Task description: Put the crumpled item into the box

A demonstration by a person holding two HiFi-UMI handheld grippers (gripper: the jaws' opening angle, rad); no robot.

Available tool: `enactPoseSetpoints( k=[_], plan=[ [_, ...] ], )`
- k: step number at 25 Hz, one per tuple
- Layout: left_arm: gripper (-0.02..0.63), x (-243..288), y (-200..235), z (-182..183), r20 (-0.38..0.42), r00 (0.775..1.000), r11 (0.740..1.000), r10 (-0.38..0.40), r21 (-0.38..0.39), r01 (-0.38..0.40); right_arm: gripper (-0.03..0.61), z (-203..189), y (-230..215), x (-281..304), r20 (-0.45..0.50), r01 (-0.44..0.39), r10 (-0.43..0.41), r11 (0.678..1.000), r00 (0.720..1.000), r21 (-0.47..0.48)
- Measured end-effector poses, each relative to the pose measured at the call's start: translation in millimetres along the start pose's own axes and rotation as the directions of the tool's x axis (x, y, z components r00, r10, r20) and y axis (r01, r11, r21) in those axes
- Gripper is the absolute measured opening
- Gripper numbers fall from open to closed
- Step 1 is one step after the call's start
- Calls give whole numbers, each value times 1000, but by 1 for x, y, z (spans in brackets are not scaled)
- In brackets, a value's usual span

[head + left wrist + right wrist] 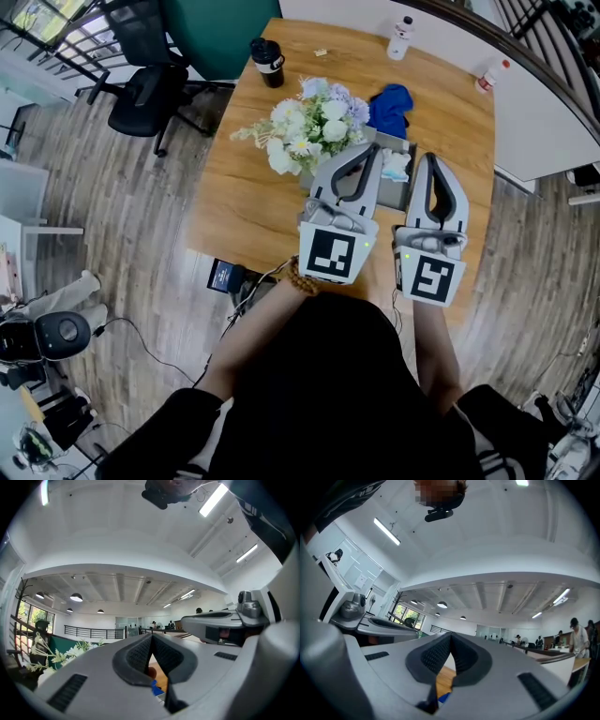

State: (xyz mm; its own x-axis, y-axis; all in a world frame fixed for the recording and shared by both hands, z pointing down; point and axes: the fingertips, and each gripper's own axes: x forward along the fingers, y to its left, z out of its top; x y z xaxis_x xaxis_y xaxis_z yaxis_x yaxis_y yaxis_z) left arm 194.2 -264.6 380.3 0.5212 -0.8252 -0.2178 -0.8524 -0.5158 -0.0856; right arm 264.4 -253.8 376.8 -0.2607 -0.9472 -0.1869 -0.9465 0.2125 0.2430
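Note:
A crumpled blue cloth lies on the wooden table, just beyond a small grey box. Something pale and crumpled sits inside the box. My left gripper is held above the box's left side, and my right gripper is above its right side. Both are raised well off the table. In the left gripper view the gripper has its pads touching with nothing between them. The right gripper looks the same in its own view. A sliver of the blue cloth shows below the left jaws.
A bunch of white and lilac flowers lies left of the box. A black tumbler and a clear bottle stand at the far edge, with another bottle on the white counter. A black office chair stands at the left.

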Motion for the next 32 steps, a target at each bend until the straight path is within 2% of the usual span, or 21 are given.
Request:
enactPoseSetpoints(
  k=[7,20,32],
  plan=[
    [23,-3,-1,-4,-12,1000,1000,4,0,-4,6,-6,4,-6,-7,1,0,1000,1000,23],
    [23,-7,2,-12,0,1000,1000,23,-8,-23,6,-26,11,-14,-55,-12,12,1000,998,7],
    [23,-10,0,-22,-26,999,1000,23,6,-23,6,-32,13,-16,-65,-9,11,1000,998,28]
  ],
)
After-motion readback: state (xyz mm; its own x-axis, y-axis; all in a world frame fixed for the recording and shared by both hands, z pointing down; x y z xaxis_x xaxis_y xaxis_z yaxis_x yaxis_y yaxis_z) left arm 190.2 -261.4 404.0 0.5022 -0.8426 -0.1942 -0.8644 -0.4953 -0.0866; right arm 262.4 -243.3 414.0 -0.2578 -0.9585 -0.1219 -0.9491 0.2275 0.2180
